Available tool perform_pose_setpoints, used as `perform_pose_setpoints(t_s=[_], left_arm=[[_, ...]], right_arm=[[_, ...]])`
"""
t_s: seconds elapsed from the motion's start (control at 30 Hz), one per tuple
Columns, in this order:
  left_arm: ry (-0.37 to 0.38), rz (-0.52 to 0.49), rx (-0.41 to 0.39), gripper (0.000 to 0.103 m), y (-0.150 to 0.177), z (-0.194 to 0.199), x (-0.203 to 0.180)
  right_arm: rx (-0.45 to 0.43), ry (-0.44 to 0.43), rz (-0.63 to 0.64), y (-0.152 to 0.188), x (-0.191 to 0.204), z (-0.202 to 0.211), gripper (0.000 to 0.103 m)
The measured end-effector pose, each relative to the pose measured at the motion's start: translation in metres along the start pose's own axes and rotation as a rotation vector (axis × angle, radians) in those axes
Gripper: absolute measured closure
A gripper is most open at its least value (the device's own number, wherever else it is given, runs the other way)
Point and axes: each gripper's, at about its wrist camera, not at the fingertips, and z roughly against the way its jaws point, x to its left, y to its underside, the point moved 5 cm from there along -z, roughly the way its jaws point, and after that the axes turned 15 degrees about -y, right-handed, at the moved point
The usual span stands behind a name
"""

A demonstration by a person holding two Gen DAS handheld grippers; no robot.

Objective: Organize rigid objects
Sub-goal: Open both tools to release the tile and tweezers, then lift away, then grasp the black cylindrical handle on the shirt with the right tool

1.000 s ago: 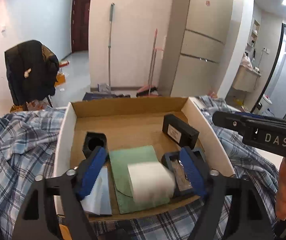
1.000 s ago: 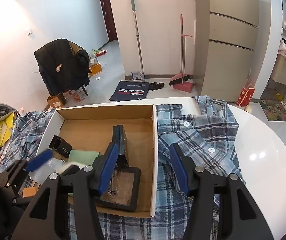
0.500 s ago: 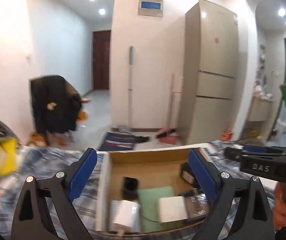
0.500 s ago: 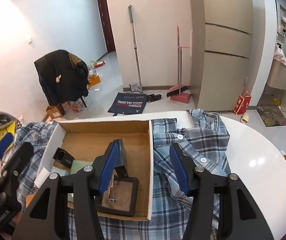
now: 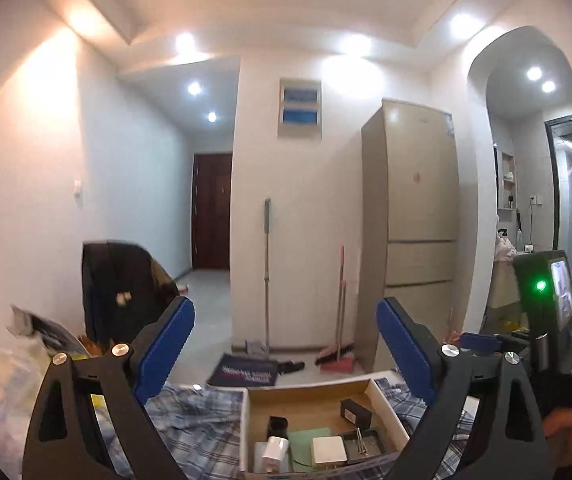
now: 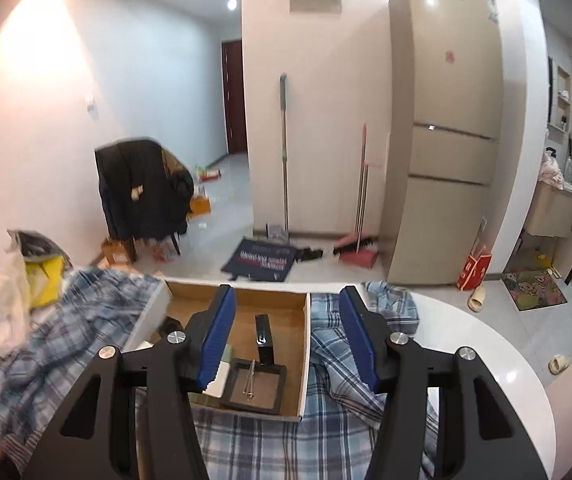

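Observation:
An open cardboard box (image 5: 310,396) lies on a plaid shirt low in the left wrist view. In it are a black box (image 5: 356,410), a small black holder (image 5: 277,426), a white charger (image 5: 275,448), a green pad (image 5: 304,444), a white square block (image 5: 329,450) and a black tray (image 5: 362,440) with screws. My left gripper (image 5: 285,308) is held level, above and behind the box, wide open and empty. My right gripper (image 6: 288,296) hangs open over the box (image 6: 277,300), above the upright black box (image 6: 265,338) and the tray (image 6: 255,386), with nothing between its fingers.
The plaid shirt (image 6: 85,312) covers a round white table (image 6: 486,360). Plastic bags (image 6: 1,300) are heaped at the left. Beyond the table stand a chair with a black jacket (image 6: 141,192), a mop (image 6: 283,152), a broom with dustpan (image 6: 360,248) and a fridge (image 6: 446,140).
The white block that was between my left fingers now lies in the box. The left gripper has opened wider, risen, pulled back and tipped up to level. The right gripper has also risen.

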Motion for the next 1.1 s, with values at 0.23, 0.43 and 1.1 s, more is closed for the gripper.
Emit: perform_pose_setpoints(t_s=[0.23,0.43,1.1], left_arm=[[0.094,0.003,0.014,0.009,-0.012,0.058,0.017],[0.081,0.018,0.054,0.000,0.014,0.067,0.036],[-0.034,0.001,0.200,0.000,0.135,0.001,0.094]], right_arm=[[-0.055,-0.056,0.063,0.009,0.032,0.059,0.049],[-0.097,-0.078,0.033,0.032,0.046,0.073,0.030],[0.024,-0.116,-0.006,0.122,0.053,-0.012,0.031]])
